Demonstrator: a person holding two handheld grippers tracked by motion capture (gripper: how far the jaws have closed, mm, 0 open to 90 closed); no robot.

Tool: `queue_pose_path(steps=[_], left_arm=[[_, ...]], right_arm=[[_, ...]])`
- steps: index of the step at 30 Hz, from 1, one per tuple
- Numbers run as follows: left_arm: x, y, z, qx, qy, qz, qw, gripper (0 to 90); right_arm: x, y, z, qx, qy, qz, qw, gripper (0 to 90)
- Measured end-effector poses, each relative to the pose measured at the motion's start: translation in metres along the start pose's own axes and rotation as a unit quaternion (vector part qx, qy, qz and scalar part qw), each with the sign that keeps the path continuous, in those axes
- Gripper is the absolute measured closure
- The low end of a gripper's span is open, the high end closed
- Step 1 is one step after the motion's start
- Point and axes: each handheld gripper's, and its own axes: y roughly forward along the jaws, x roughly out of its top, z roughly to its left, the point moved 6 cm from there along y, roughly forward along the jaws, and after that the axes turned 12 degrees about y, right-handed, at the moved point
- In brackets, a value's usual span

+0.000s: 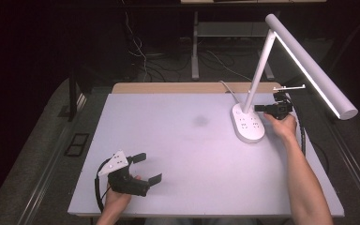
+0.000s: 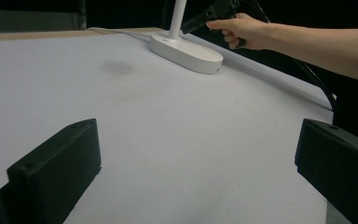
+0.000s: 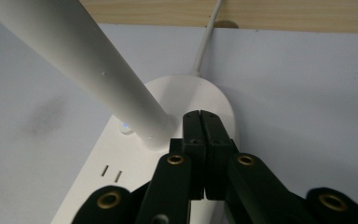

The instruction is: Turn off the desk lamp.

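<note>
One white desk lamp [image 1: 249, 123] with a socket base stands at our table's [image 1: 178, 154] far right; our right gripper [image 3: 200, 116], jaws closed empty, hovers over its base, our left gripper [image 1: 149, 168] gapes wide.

The left gripper [image 1: 144, 167] was black, with blocky, flat-faced fingers [image 2: 56, 168], a grey three-cornered plate on top and a black cable looping from its rear. The right gripper [image 3: 200, 119] was black too, with brass-coloured pivot screws. Both forearms were bare, without sleeves.
</note>
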Motion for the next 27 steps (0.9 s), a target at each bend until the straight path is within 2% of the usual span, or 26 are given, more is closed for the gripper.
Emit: queue_pose_path(steps=[7, 10, 17, 18, 27], left_arm=[[-0.0002, -0.0012, 0.0011, 0.002, 0.0, 0.001, 1.0, 0.0], [-0.0002, -0.0013, 0.0011, 0.002, 0.0, 0.001, 1.0, 0.0], [-0.0005, -0.0011, 0.0012, 0.001, -0.001, 0.001, 1.0, 0.0], [-0.0003, -0.0013, 0.0009, 0.001, -0.001, 0.001, 1.0, 0.0], [0.0005, -0.0036, -0.0005, 0.0, 0.0, -0.003, 1.0, 0.0]], right_arm=[[-0.002, 0.0079, 0.002, 0.002, -0.001, 0.005, 1.0, 89.9], [-0.0025, 0.009, 0.0017, 0.005, -0.008, 0.003, 1.0, 89.9], [-0.0032, 0.0096, 0.0016, 0.006, -0.007, 0.0, 1.0, 90.0], [-0.0034, 0.0097, 0.0013, 0.002, -0.013, -0.001, 0.9999, 90.0], [-0.0039, 0.01, 0.0022, -0.01, -0.009, -0.001, 0.9999, 90.0]])
